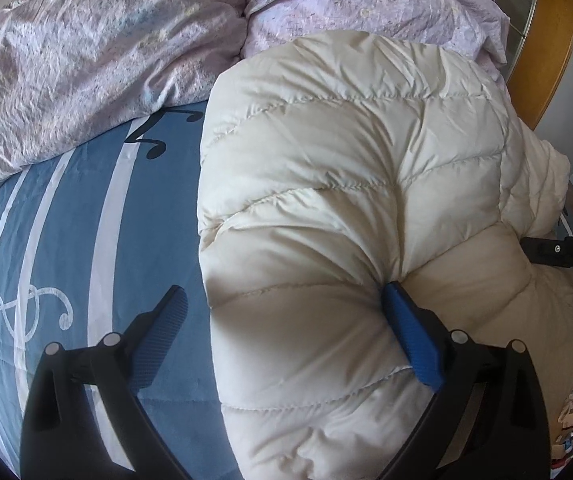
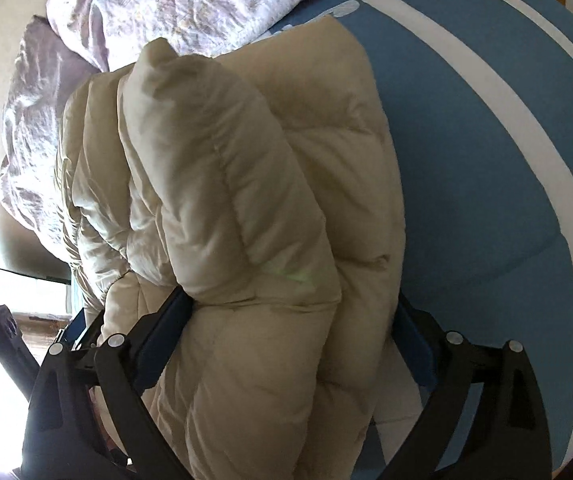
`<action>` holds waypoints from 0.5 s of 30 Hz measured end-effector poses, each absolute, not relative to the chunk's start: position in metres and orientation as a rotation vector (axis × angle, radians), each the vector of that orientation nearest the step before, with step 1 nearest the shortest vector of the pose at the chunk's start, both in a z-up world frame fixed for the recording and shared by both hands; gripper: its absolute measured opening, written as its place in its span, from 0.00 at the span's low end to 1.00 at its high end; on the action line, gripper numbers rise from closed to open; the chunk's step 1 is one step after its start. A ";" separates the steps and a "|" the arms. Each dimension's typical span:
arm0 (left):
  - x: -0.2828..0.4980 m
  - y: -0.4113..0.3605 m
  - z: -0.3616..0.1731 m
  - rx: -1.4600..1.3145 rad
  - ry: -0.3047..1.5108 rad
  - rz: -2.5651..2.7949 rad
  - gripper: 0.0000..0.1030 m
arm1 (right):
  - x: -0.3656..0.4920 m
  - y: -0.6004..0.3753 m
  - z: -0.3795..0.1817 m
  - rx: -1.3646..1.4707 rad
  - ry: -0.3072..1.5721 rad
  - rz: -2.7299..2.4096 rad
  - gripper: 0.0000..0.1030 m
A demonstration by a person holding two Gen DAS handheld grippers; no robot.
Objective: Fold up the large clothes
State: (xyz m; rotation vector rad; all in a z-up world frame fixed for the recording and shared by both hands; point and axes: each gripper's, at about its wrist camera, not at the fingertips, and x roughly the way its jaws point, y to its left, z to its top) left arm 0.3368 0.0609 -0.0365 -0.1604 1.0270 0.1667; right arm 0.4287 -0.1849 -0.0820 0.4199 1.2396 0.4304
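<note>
Jacket (image 2: 246, 208) bunched lengthwise away from right tool (image 2: 290, 344) — jaws straddling it.

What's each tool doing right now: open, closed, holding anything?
Left tool: open, straddling the edge of the jacket, not clamped.
Right tool: wide apart around the folded jacket; whether it is gripping cannot be told.

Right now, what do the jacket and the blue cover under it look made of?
Cream jacket: thin, faintly shiny shell, likely nylon or polyester, with puffy stitched channels suggesting down or synthetic fill. Blue cover: matte woven cloth, probably cotton or a blend, with printed white stripes.
</note>
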 end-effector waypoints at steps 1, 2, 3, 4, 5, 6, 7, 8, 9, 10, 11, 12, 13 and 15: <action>0.337 0.061 -0.036 -0.160 1.027 0.169 0.95 | 0.430 -0.183 -0.082 0.419 1.241 0.442 0.89; 0.337 0.062 -0.036 -0.161 1.028 0.170 0.95 | 0.431 -0.181 -0.083 0.426 1.242 0.454 0.87; 0.337 0.062 -0.036 -0.162 1.028 0.172 0.95 | 0.434 -0.179 -0.084 0.433 1.243 0.460 0.83; 0.337 0.063 -0.036 -0.168 1.029 0.173 0.95 | 0.434 -0.178 -0.086 0.444 1.245 0.470 0.79; 0.336 0.064 -0.036 -0.172 1.029 0.174 0.95 | 0.435 -0.177 -0.086 0.453 1.247 0.477 0.76; 0.336 0.065 -0.036 -0.182 1.030 0.175 0.95 | 0.436 -0.176 -0.087 0.462 1.250 0.484 0.73; 0.336 0.067 -0.036 -0.190 1.031 0.175 0.95 | 0.437 -0.176 -0.087 0.466 1.251 0.488 0.69; 0.335 0.069 -0.036 -0.199 1.032 0.173 0.95 | 0.438 -0.175 -0.088 0.474 1.251 0.496 0.64; 0.335 0.070 -0.036 -0.209 1.032 0.172 0.94 | 0.439 -0.175 -0.087 0.480 1.248 0.502 0.61; 0.334 0.072 -0.035 -0.220 1.031 0.169 0.94 | 0.439 -0.174 -0.086 0.482 1.239 0.508 0.53; 0.332 0.074 -0.033 -0.236 1.028 0.164 0.92 | 0.439 -0.173 -0.085 0.476 1.230 0.511 0.49; 0.330 0.076 -0.031 -0.257 1.023 0.159 0.90 | 0.439 -0.172 -0.081 0.466 1.221 0.512 0.43; 0.329 0.078 -0.029 -0.273 1.019 0.155 0.89 | 0.438 -0.168 -0.078 0.445 1.209 0.510 0.38; 0.327 0.085 -0.024 -0.311 1.007 0.153 0.87 | 0.437 -0.164 -0.076 0.423 1.199 0.506 0.35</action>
